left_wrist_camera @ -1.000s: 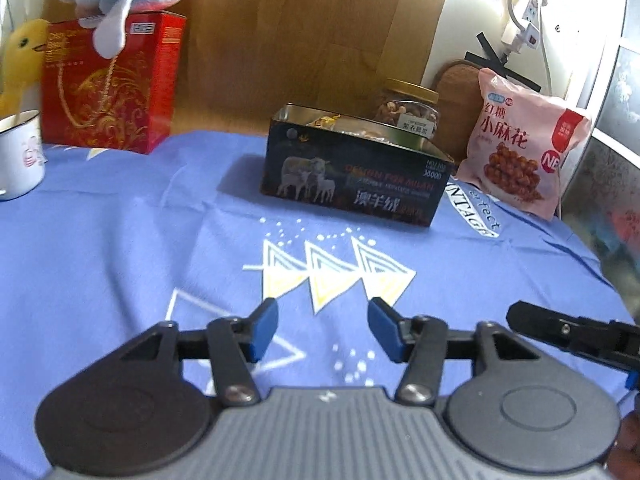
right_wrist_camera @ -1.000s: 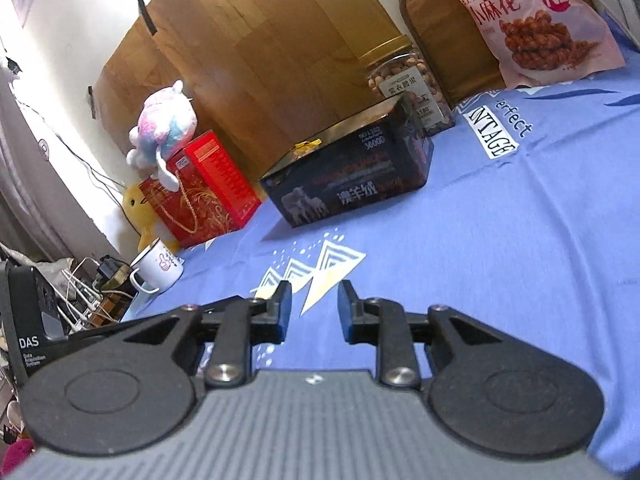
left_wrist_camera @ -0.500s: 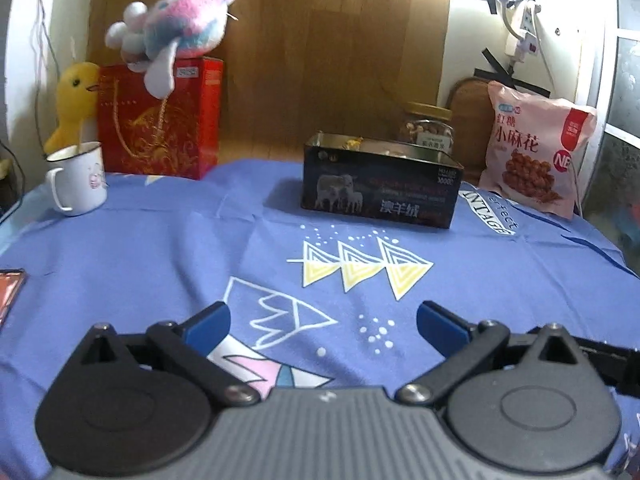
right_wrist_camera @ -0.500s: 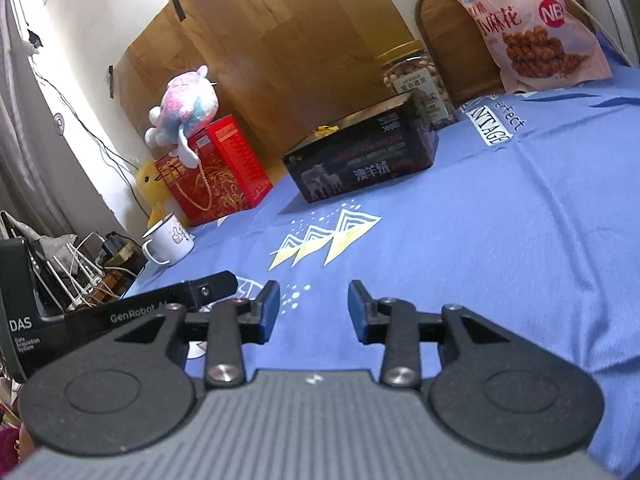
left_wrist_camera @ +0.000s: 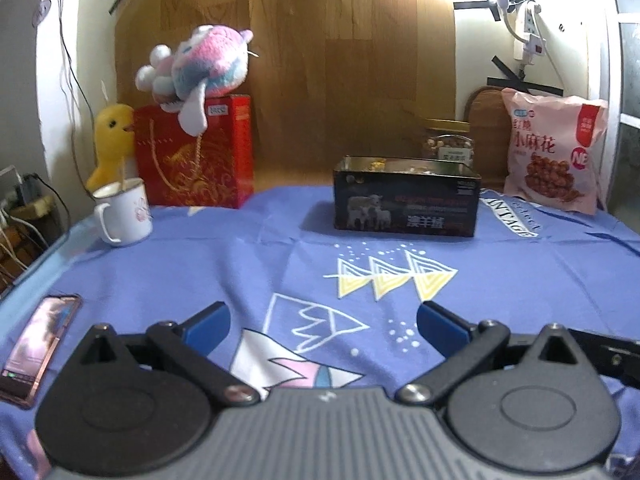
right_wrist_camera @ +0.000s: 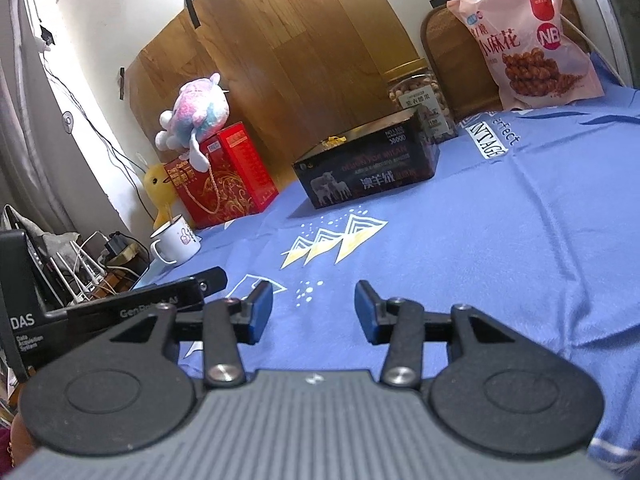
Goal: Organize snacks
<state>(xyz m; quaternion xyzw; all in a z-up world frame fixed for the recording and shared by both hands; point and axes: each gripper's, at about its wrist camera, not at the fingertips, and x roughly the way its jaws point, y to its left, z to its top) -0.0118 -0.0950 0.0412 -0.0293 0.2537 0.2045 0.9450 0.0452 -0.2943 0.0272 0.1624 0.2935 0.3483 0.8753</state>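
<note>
Well ahead of left claw, snack tin

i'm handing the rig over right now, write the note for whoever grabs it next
Left tool: wide open, empty, over the blue cloth; it has just been opening.
Right tool: open, empty; it has just been opening too.
Snack things: the black tin stands lidless at the back of the cloth with snacks inside; the nut jar sits behind it; the pink snack bag leans upright to its right.
Done: some snacks are in the tin.
Left: probably the jar and bag, if they are meant to move. Both tools are well short of them.
</note>
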